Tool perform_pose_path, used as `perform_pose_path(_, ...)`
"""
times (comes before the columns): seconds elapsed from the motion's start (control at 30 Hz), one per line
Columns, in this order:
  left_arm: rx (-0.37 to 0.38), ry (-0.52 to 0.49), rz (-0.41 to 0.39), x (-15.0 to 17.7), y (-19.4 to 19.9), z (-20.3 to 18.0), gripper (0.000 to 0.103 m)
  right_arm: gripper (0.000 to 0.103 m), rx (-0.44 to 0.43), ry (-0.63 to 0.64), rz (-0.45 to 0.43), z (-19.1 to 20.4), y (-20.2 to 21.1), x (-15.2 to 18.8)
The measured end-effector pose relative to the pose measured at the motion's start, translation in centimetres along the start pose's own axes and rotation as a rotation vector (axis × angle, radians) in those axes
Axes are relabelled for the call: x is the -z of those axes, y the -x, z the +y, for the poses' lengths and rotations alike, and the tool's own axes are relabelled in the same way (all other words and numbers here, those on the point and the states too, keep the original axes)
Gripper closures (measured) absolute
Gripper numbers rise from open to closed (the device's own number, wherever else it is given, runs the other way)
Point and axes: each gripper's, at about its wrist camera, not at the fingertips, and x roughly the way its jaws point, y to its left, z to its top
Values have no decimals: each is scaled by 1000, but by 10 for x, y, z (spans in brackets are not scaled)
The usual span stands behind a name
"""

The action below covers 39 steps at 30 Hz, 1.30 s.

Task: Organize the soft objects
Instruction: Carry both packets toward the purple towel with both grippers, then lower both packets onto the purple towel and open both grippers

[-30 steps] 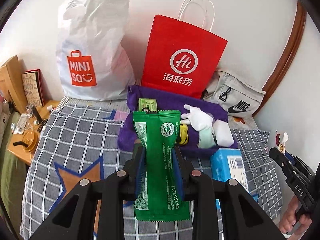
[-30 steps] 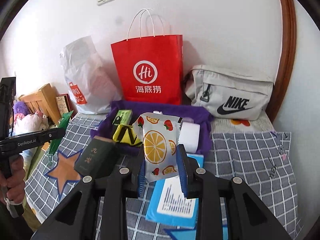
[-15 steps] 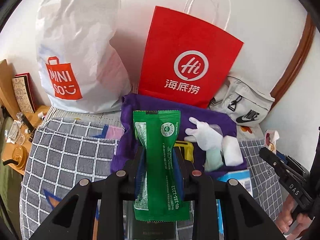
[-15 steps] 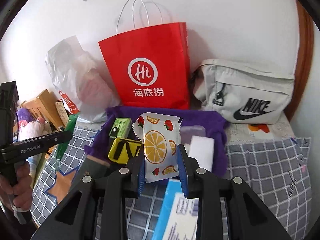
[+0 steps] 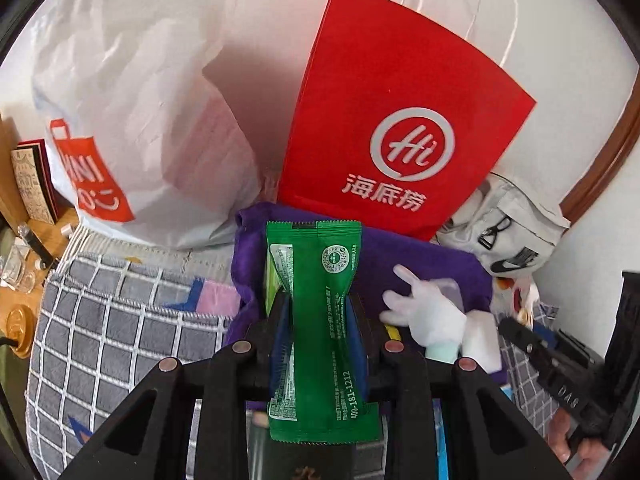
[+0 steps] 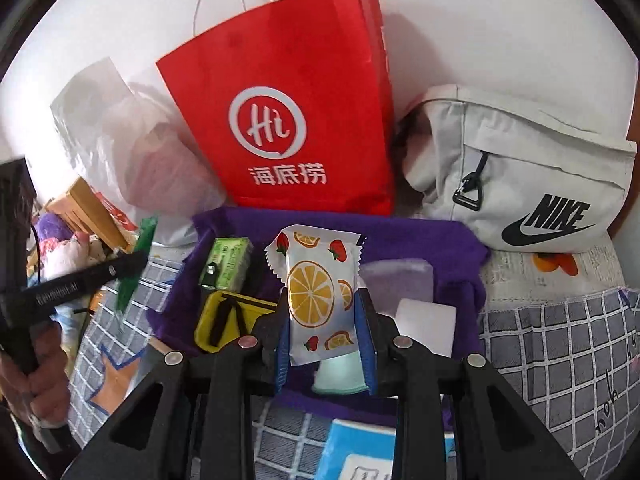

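My left gripper (image 5: 320, 320) is shut on a green snack packet (image 5: 320, 320), held upright above the near left part of a purple cloth (image 5: 420, 256). My right gripper (image 6: 322, 312) is shut on a white packet with orange and strawberry prints (image 6: 318, 296), held over the same purple cloth (image 6: 420, 240). On the cloth lie a white glove (image 5: 428, 312), a white block (image 6: 426, 326), a lilac pad (image 6: 400, 278), a green box (image 6: 228, 260), a yellow pouch (image 6: 228, 320) and a mint item (image 6: 340, 376).
A red Hi paper bag (image 6: 288, 120), a white MINISO bag (image 5: 132, 92) and a grey Nike bag (image 6: 528, 184) stand against the wall behind the cloth. A blue box (image 6: 372, 452) lies near on the checked bedspread (image 6: 560, 352). A wooden side table (image 5: 24, 280) is left.
Both grippers have moved forward toward the purple cloth and the bags, each keeping its packet. The bags now look larger and closer.
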Motion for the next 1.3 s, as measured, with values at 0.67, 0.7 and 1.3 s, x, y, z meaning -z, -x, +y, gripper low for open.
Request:
perform_pose_path(0.67, 57, 42, 86, -8, -74, -1, 74, 72, 10, -11, 141, -19, -55, 12)
perform_pose_path(0.7, 59, 48, 90, -7, -76, 0, 74, 72, 11, -15, 148, -20, -57, 12)
perform_pose_path(1.3, 97, 111, 142, -6, -94, 8, 65, 37, 18, -3, 154, -14, -64, 10)
